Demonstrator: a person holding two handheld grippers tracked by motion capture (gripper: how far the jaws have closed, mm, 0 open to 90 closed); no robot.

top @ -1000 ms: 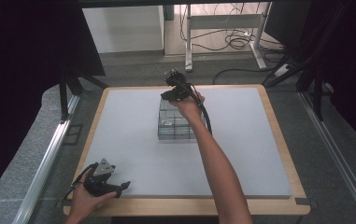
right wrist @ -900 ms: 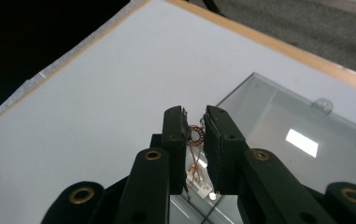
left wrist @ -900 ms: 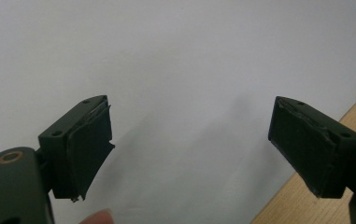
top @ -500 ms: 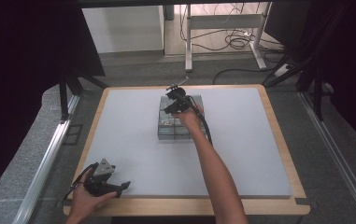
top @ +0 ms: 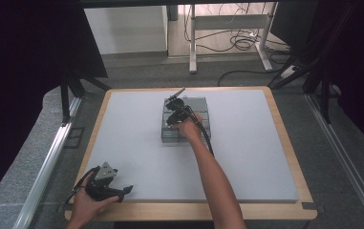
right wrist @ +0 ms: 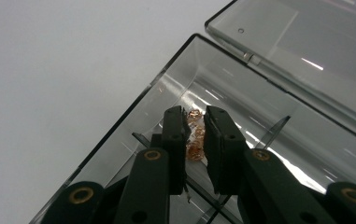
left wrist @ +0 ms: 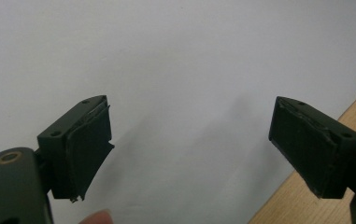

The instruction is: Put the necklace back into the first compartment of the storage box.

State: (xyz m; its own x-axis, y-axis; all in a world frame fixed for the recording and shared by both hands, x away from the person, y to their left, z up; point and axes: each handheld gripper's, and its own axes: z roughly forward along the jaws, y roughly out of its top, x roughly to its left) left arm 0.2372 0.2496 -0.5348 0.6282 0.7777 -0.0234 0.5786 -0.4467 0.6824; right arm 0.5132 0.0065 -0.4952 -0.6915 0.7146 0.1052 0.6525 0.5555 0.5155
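Two black jaws of the right gripper (right wrist: 195, 135) stand nearly together, a narrow gap left between them, and in that gap sits a small string of coppery ornaments (right wrist: 195, 135). Whether the pads truly pinch it or only frame it, I cannot tell from here. They are down inside the near compartment of a clear plastic box (right wrist: 133, 112), close to its corner wall, with a thin divider (right wrist: 274, 130) running off to one side and the open lid (right wrist: 306, 42) lying flat beyond the hinge.

From above, the right gripper (top: 176, 113) reaches over that box (top: 170, 138) in the middle of the grey table top (top: 246, 143), arm stretched well forward.

Doing this well, I'd say, means closing squarely on the middle of the ornaments, then lifting straight up so nothing snags the divider or scrapes the wall. The box looks light and could shift if nudged.

Over at the near left edge, the left gripper (left wrist: 189, 144) rests wide open and holds nothing, bare table between its jaws, the wooden rim (left wrist: 353, 112) just beside it.
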